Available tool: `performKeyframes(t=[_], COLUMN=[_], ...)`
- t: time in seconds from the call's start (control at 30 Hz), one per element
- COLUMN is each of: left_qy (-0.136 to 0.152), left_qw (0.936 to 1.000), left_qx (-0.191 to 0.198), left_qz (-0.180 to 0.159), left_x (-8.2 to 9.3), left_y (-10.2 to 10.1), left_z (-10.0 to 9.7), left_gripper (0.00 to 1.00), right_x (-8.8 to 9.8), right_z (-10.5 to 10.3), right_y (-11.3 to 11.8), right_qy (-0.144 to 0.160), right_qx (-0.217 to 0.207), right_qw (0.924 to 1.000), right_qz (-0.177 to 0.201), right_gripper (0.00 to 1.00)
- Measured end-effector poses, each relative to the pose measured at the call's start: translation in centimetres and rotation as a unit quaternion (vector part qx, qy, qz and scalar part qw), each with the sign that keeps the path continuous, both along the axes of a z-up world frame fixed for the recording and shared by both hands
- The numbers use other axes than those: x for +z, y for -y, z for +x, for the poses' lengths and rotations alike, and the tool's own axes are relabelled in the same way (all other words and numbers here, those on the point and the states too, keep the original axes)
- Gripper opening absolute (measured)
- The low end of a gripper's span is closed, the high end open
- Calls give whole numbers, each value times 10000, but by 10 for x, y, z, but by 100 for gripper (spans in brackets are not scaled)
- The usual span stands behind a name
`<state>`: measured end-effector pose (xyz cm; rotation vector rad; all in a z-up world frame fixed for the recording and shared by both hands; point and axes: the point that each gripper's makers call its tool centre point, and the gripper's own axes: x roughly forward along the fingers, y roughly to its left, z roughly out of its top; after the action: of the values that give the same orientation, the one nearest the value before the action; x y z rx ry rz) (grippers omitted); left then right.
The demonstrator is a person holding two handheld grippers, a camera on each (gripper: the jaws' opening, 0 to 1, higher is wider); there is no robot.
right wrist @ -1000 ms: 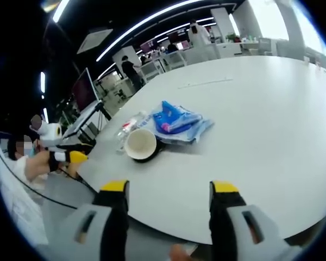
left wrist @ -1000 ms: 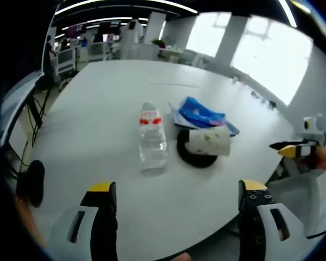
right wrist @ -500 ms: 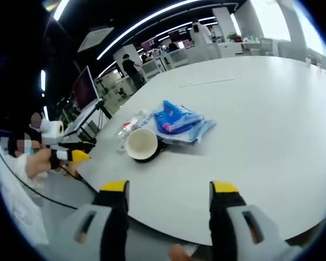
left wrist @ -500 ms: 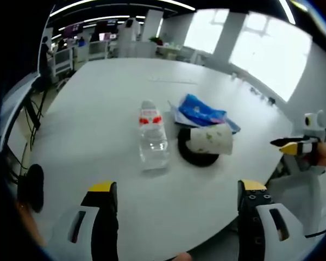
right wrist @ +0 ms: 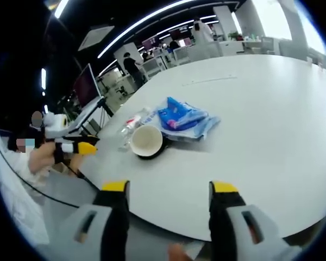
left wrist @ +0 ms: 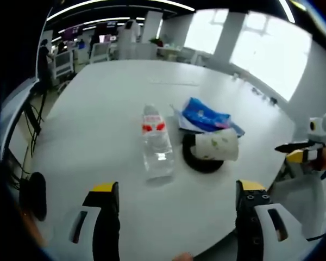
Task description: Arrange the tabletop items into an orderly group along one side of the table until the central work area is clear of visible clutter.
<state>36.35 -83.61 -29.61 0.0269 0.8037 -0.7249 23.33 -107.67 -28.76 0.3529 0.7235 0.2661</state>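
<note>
A clear water bottle [left wrist: 155, 144] with a red label lies on its side on the white table [left wrist: 108, 103]. Right of it a paper cup [left wrist: 217, 145] lies tipped over a black round dish [left wrist: 198, 162], with a blue plastic packet [left wrist: 205, 115] behind. My left gripper [left wrist: 174, 198] hangs open short of the table's near edge, nothing between its jaws. The right gripper view has the cup [right wrist: 146, 141] mouth-on, the packet [right wrist: 185, 118], and the bottle [right wrist: 131, 126] behind the cup. My right gripper [right wrist: 168, 197] is open over the near edge, holding nothing. The other gripper [right wrist: 70, 147] appears at left, held by a hand.
The white table [right wrist: 271, 109] stretches wide and bare beyond the items. Desks, monitors and people stand at the far side of the room. A black cable and a dark object [left wrist: 32, 196] lie at the left edge in the left gripper view. The right gripper [left wrist: 304, 155] shows at far right.
Both views have shifted slightly, so the cameras moved a little. In the right gripper view the other gripper has come closer to the table. The items on the table lie as before.
</note>
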Motion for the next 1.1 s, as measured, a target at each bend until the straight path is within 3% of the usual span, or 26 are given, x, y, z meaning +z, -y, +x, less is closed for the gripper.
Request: performKeyframes(t=[0.57,1.1], left_qy=[-23,-151], left_qw=[9999,9996], left_qx=[-79,-31], left_qz=[144,219], left_x=[-3,-11], left_y=[7,13], left_z=[23,48], left_gripper=[82,80], right_x=[3,4], right_z=[-7,-6], right_y=[-13,-9], right_qy=[22,38], right_qx=[47,-46], right_qw=[10000,10000], right_qz=[3,-51], right_gripper=[56,56])
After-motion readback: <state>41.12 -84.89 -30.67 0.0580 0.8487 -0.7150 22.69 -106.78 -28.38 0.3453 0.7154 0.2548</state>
